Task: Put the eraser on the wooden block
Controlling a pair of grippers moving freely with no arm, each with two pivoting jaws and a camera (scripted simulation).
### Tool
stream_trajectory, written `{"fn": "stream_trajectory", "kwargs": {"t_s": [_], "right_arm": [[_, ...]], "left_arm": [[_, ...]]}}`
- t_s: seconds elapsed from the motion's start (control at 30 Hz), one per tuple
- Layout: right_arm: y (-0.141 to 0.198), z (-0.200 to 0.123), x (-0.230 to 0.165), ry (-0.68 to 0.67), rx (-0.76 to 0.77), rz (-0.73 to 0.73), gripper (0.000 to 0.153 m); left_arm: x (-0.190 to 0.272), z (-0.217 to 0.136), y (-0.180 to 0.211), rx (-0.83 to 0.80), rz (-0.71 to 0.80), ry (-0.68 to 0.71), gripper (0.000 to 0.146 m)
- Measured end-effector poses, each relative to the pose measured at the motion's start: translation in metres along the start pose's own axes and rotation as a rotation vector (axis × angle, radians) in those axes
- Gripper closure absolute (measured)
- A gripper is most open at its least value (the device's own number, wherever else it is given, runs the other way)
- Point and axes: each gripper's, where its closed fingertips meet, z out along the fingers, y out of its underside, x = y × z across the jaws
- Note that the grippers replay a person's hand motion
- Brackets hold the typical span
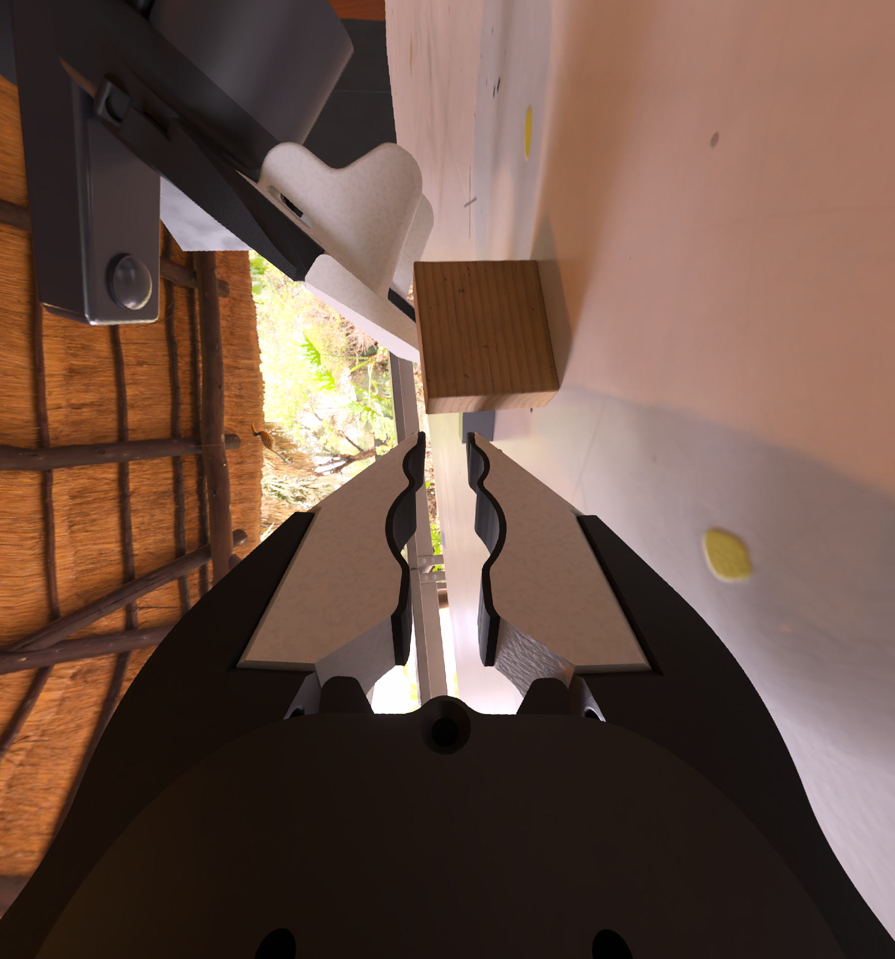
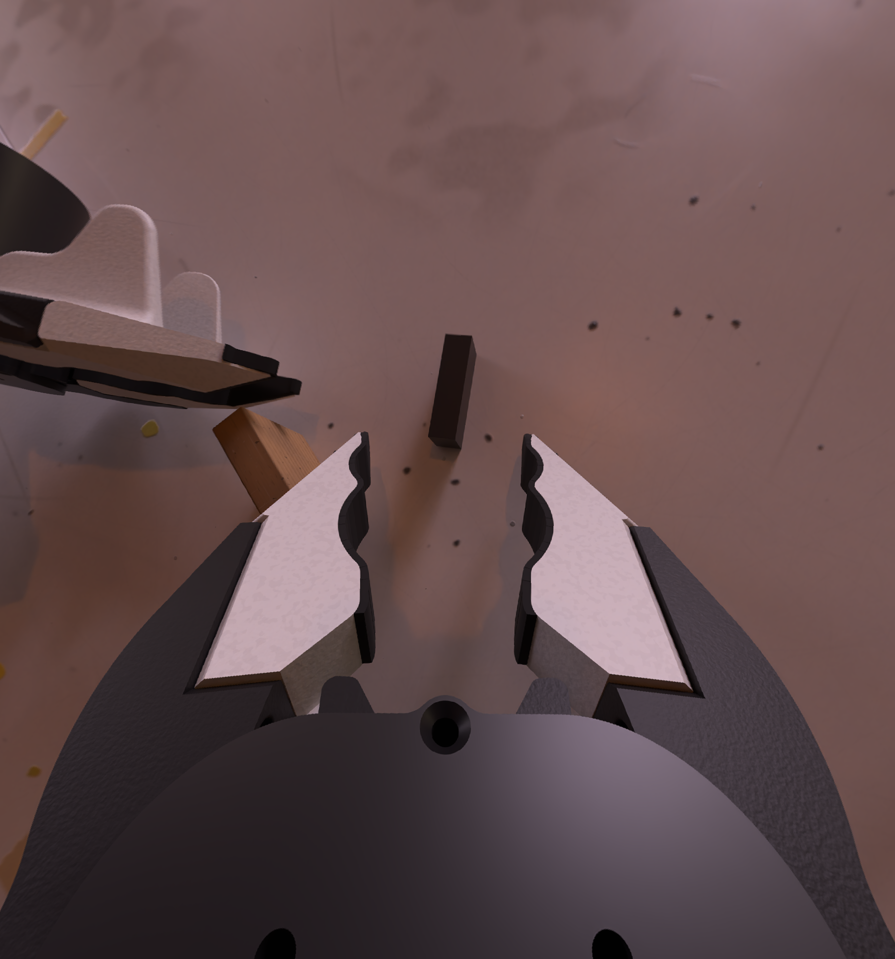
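Observation:
The eraser [image 2: 451, 390] is a dark brown bar lying flat on the table. My right gripper [image 2: 445, 438] is open and empty above it, with the bar's near end between the fingertips. The wooden block [image 2: 264, 462] lies just left of it, partly hidden by my right gripper's left finger. In the left wrist view the block [image 1: 487, 332] rests on the table, which runs up the right side. My left gripper [image 1: 445, 436] is empty, its jaws a narrow gap apart, just short of the block. A small dark shape [image 1: 479, 425] past its fingertip looks like the eraser.
The pale table [image 2: 642, 259] has dark specks and yellow spots [image 1: 726, 554]. The right gripper [image 1: 406, 327] shows beside the block in the left wrist view; the left gripper [image 2: 284, 376] hovers above the block in the right wrist view. A thatched wall [image 1: 98, 467] lies beyond.

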Motion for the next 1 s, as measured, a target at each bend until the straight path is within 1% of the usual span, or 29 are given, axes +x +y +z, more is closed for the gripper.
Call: {"fn": "stream_trajectory", "kwargs": {"t_s": [0.07, 0.17, 0.27, 0.47, 0.77, 0.87, 0.9, 1.0], "right_arm": [[0.002, 0.002, -0.001, -0.011, -0.041, 0.065, 0.096], [0.004, 0.005, -0.006, -0.033, -0.045, 0.173, 0.100], [0.006, 0.008, -0.004, 0.015, -0.040, 0.201, 0.103], [0.001, 0.013, -0.004, 0.029, -0.002, 0.231, 0.111], [-0.008, 0.025, -0.001, 0.108, -0.026, 0.163, 0.129], [-0.008, 0.027, 0.002, 0.160, -0.054, 0.087, 0.136], [-0.008, 0.027, 0.003, 0.178, -0.066, 0.055, 0.140], [-0.010, 0.023, 0.002, 0.164, -0.082, -0.040, 0.142]], "left_arm": [[0.001, -0.001, 0.002, -0.015, 0.015, -0.002, 0.131], [0.001, -0.003, 0.002, -0.016, 0.035, -0.006, 0.131], [0.002, -0.007, 0.001, -0.002, 0.040, -0.011, 0.131], [0.003, -0.012, 0.002, 0.023, 0.025, -0.006, 0.131], [0.003, -0.015, 0.001, 0.038, 0.022, -0.007, 0.130], [0.004, -0.015, 0.001, 0.038, 0.015, -0.002, 0.130], [0.004, -0.015, 0.001, 0.038, 0.014, -0.001, 0.130], [0.004, -0.015, 0.002, 0.037, 0.012, 0.000, 0.130]]}}
